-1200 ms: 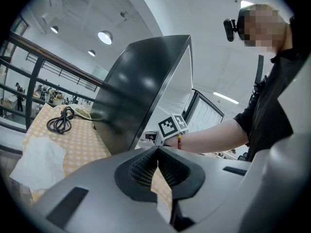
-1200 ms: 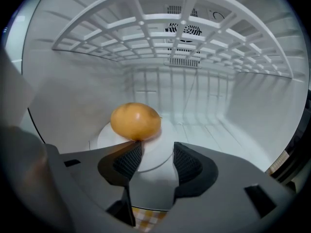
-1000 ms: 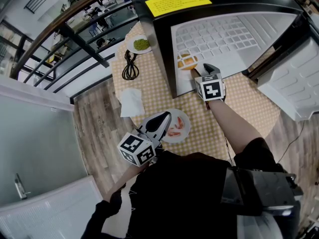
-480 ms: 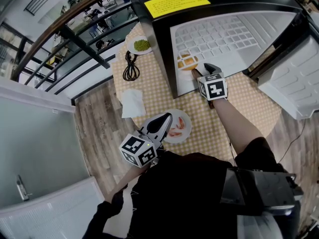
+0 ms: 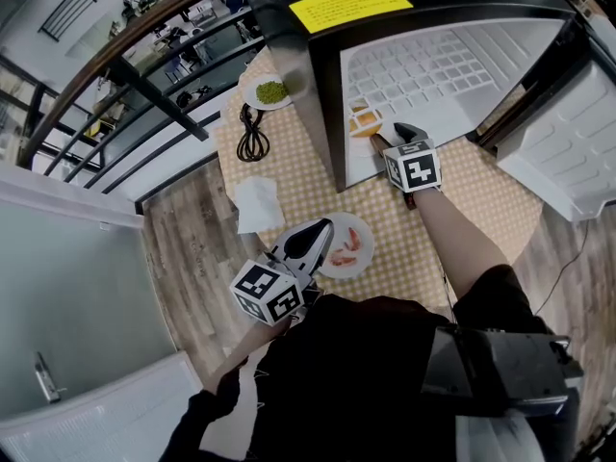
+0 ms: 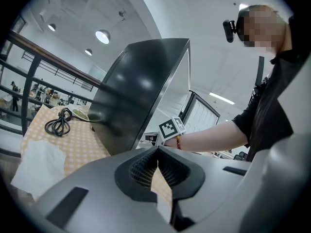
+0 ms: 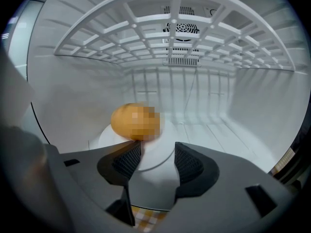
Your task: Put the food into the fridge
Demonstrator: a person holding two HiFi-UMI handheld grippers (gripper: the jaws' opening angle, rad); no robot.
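Note:
Inside the open fridge (image 5: 452, 75) a white plate (image 7: 150, 152) with an orange bun (image 7: 131, 121) rests on the white floor; the head view also shows this plate (image 5: 364, 121). My right gripper (image 7: 156, 155) is at the fridge mouth, jaws open, with the plate's near rim lying between the pads and not pressed. In the head view the right gripper (image 5: 404, 138) is just in front of that plate. My left gripper (image 5: 310, 241) hovers over a plate of red food (image 5: 348, 248) on the checked table; this left gripper (image 6: 157, 149) is shut on nothing.
A plate of green food (image 5: 272, 91) and a coiled black cable (image 5: 252, 133) lie at the table's far end, and a white napkin (image 5: 257, 203) at its left edge. The fridge door (image 5: 568, 152) stands open at the right. A wire shelf (image 7: 170, 28) spans the fridge above.
Hardly anything differs: the head view has shifted slightly, and both grippers keep their places.

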